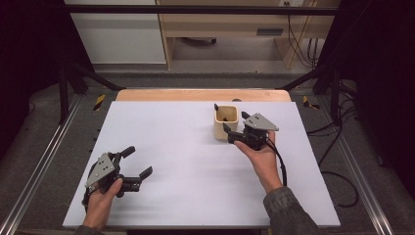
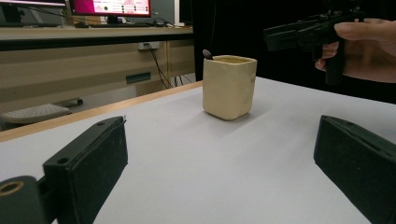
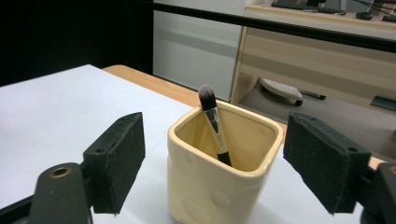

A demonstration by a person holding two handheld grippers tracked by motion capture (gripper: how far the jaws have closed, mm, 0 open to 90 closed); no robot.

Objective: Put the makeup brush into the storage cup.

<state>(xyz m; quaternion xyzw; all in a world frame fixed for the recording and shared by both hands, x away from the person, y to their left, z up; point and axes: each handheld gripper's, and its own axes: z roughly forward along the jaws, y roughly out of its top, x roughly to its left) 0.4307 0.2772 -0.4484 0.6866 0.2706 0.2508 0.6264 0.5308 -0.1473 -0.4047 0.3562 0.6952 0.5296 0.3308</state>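
**Brush stands in the cream cup, both grippers spread**

A cream square cup (image 1: 226, 122) stands on the white table (image 1: 186, 161), toward its far edge and right of the middle. The high view shows a dark stick leaning inside the cup, too small to identify from above. The right gripper view makes it plain: a make-up brush (image 3: 212, 123) with a dark bristle head and a black handle leans against the far wall of the cup (image 3: 219, 172), its bristles rising above the rim. The left gripper view catches just the brush tip (image 2: 207, 54) poking over the rim of the cup (image 2: 229, 86).

The right gripper (image 1: 240, 128) sits just right of the cup, held in the person's right hand (image 1: 259, 152). Its jaws are spread, one on each side of the cup, and neither pad touches it; the right gripper view shows clear gaps on both sides.

The left gripper (image 1: 137, 161) lies well apart, at the near left of the table, in the left hand (image 1: 103, 193). Its jaws stand wide with nothing between them. Its own view looks across bare table toward the cup and shows the right gripper (image 2: 299, 35) raised to the cup's right.
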